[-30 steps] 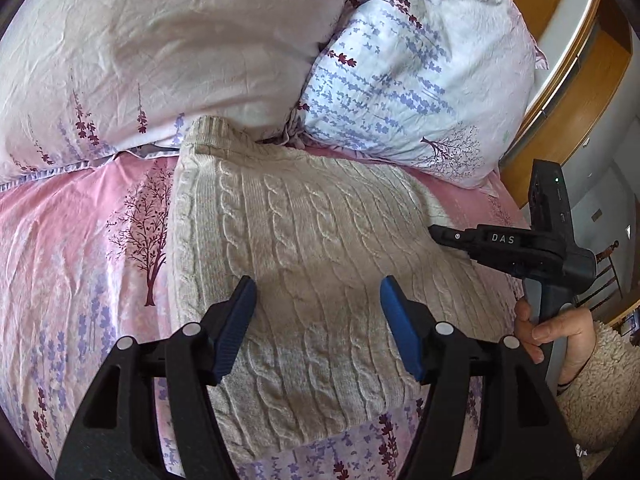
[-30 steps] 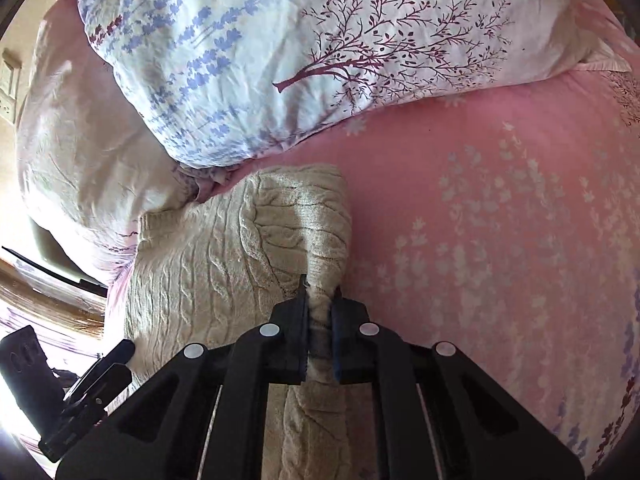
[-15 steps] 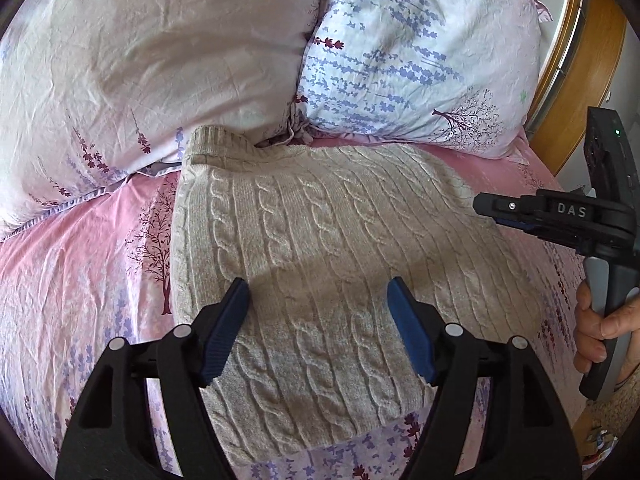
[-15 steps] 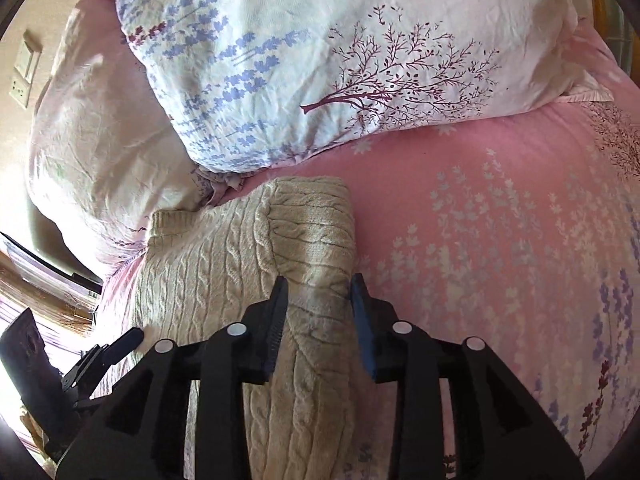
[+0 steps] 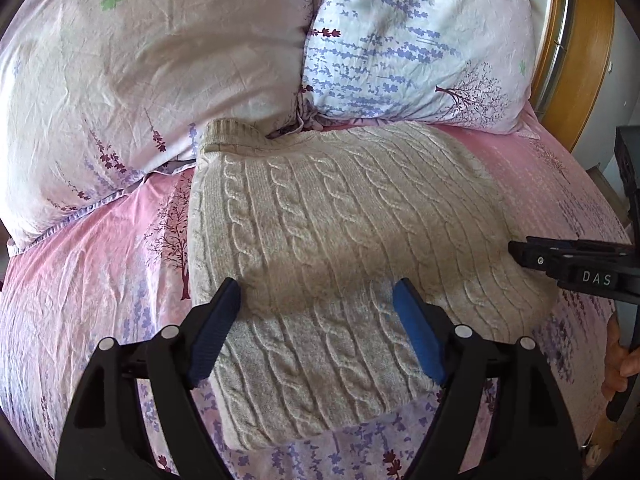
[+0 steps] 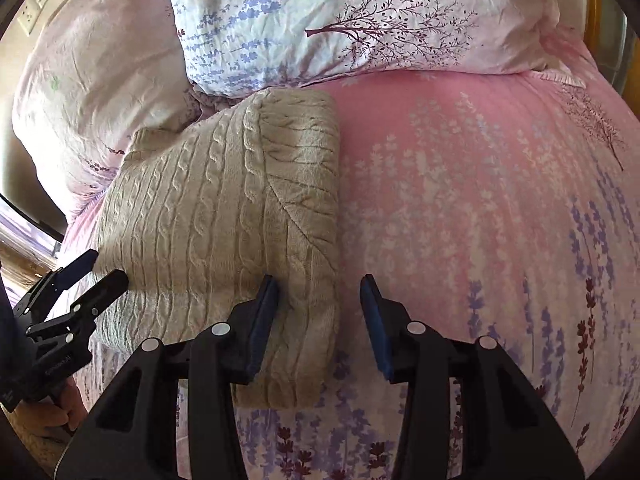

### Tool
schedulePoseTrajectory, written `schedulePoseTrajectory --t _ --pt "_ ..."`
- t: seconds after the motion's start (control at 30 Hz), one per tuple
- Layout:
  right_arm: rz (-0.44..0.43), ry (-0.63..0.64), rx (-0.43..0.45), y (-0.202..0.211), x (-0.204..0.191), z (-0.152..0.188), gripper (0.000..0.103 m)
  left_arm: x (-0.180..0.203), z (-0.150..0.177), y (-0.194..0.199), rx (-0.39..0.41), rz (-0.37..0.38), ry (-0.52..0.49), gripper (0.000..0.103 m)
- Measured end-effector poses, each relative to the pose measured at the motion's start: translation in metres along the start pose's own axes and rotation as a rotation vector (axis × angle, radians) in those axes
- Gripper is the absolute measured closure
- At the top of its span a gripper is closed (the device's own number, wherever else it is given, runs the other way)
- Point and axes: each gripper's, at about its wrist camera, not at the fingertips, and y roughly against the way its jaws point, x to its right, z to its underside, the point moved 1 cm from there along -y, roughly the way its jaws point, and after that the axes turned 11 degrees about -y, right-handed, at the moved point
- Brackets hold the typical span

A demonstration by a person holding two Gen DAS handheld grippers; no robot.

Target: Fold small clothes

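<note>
A cream cable-knit sweater (image 5: 340, 248) lies folded into a rectangle on the pink floral bed sheet (image 5: 80, 300), its collar against the pillows. It also shows in the right wrist view (image 6: 224, 232). My left gripper (image 5: 316, 300) is open and empty, just above the sweater's near edge. My right gripper (image 6: 320, 292) is open and empty over the sweater's right edge. In the left wrist view the right gripper (image 5: 516, 252) is at the sweater's right side. In the right wrist view the left gripper (image 6: 102, 268) is at the sweater's left side.
Two floral pillows (image 5: 140, 80) (image 5: 416, 44) lie at the head of the bed behind the sweater. A wooden headboard (image 5: 588, 40) stands at the far right. Bare pink sheet (image 6: 480, 220) spreads to the right of the sweater.
My right gripper was shut on the sweater's right edge, then opened, let it go and drew back. My left gripper stayed open and backed away a little.
</note>
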Motion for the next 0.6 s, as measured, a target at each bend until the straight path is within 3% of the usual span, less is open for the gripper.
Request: schedulePoseTrajectory --t 0.07,0.13,0.23,0.3,0.43,0.6 --pt "0.004 0.037 0.093 0.019 -0.006 0.002 0.058 0.0 0.002 0.008 0.02 -0.009 0.015 0.025" --pt "-0.047 0.091 0.184 0.04 -0.015 0.011 0.058 -0.007 0.008 0.021 0.055 -0.017 0.057 0.025" --pt "-0.091 0.186 0.232 0.052 -0.031 0.025 0.058 -0.016 0.026 0.036 0.081 -0.094 0.093 0.025" --pt "-0.079 0.238 0.213 0.045 -0.042 0.034 0.058 -0.024 0.037 0.036 0.06 -0.124 0.121 0.025" --pt "-0.025 0.261 0.138 0.021 -0.048 0.046 0.058 -0.037 0.056 0.024 -0.011 -0.102 0.183 0.025" --pt "0.029 0.26 0.122 0.008 -0.041 0.061 0.057 -0.034 0.068 0.018 -0.04 -0.087 0.164 0.025"
